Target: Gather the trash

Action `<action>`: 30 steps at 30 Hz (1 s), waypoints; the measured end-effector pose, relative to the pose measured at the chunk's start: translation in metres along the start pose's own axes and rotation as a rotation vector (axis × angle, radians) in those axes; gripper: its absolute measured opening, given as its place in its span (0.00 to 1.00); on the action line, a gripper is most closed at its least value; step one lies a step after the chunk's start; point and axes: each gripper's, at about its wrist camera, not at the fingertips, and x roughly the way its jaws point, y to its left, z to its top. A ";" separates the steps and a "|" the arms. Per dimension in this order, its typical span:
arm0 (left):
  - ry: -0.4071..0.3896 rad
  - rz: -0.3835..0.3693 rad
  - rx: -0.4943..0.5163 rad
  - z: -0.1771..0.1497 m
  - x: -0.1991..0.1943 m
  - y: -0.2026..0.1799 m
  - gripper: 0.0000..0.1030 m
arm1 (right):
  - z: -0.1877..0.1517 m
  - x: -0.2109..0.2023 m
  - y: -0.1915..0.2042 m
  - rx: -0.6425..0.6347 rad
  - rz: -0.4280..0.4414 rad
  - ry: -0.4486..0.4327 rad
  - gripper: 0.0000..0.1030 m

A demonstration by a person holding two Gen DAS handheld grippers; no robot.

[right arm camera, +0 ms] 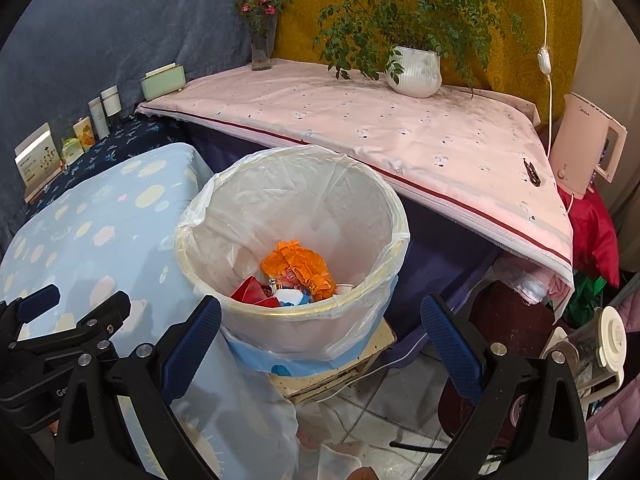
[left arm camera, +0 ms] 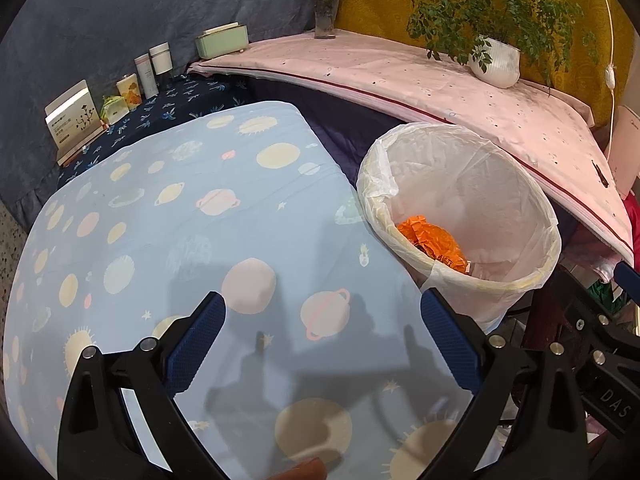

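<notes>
Right wrist view | right gripper (right arm camera: 320, 340) fingers spread, empty, above bin (right arm camera: 224, 264) at frame centre | orange wrapper (right arm camera: 298, 266) and other trash inside | left gripper (left arm camera: 322, 336) fingers spread over blue worktop (left arm camera: 160, 240) | risk: knocking the light bin off its stool (right arm camera: 360, 356).

Blue drape (left arm camera: 120, 20), mustard drape (right arm camera: 500, 20), pink-clothed table (right arm camera: 360, 128), tiled floor (right arm camera: 384, 412).

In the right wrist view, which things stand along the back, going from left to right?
White card box → green pouch → yellow carton → white tube → white jar → green tissue box → flower vase → potted plant → kettle.
</notes>
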 end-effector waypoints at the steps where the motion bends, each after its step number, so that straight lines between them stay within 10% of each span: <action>1: 0.000 -0.001 0.000 0.000 0.000 0.000 0.91 | 0.000 0.000 0.000 0.001 -0.001 0.000 0.94; 30: 0.013 -0.005 -0.028 0.000 0.003 0.002 0.91 | -0.005 0.005 0.002 -0.007 -0.001 0.014 0.94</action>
